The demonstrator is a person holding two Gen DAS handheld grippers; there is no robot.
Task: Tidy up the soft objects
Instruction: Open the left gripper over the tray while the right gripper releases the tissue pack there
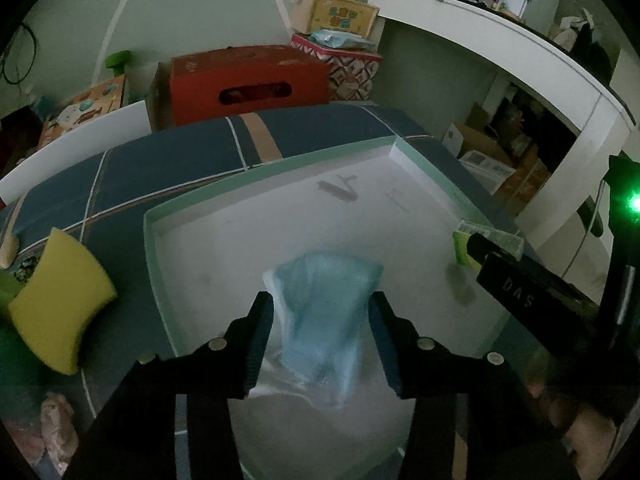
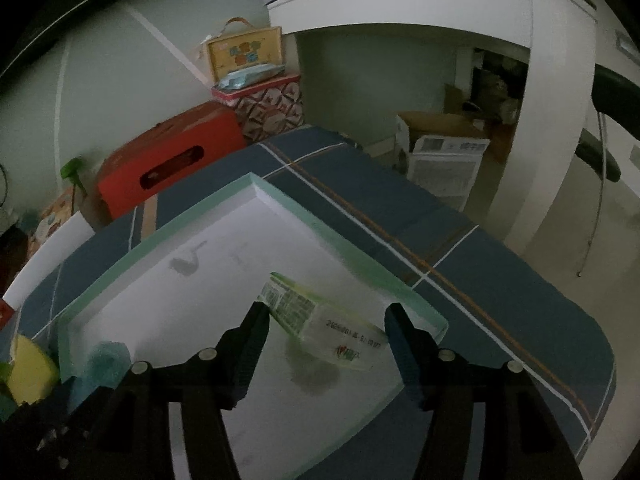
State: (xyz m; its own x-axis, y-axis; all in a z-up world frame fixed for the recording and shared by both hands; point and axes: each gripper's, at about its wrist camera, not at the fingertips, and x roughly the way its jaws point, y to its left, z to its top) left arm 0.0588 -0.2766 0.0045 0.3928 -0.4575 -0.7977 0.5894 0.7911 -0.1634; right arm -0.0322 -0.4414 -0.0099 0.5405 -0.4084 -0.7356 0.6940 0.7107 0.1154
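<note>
- Stood over a shallow white tray with a mint-green rim, laid on a blue plaid cloth.
- Left gripper: parted about halfway, a blue plastic-wrapped soft pack between the jaws and blurred; could not tell whether the pads pressed it or had let go, though a gap seemed to show on each side.
- Pack's place: above the near half of the tray floor, long axis running away from the gripper, straight ahead along the fingers.
- Right gripper: likewise half parted, a green-and-white printed packet lying slantwise between the fingers, its far end near the left finger, its near end short of the right; looked loose rather than pinched.
- Packet's place: over the tray's right side, beside the rim corner.
- Still outside the tray: a yellow sponge on the cloth, off to the left, and a pinkish soft thing nearer the lower left edge.
- Judged the left hand the nearer to both; next reach likely leftward across the rim, jaws set across the sponge's shorter side.
</note>
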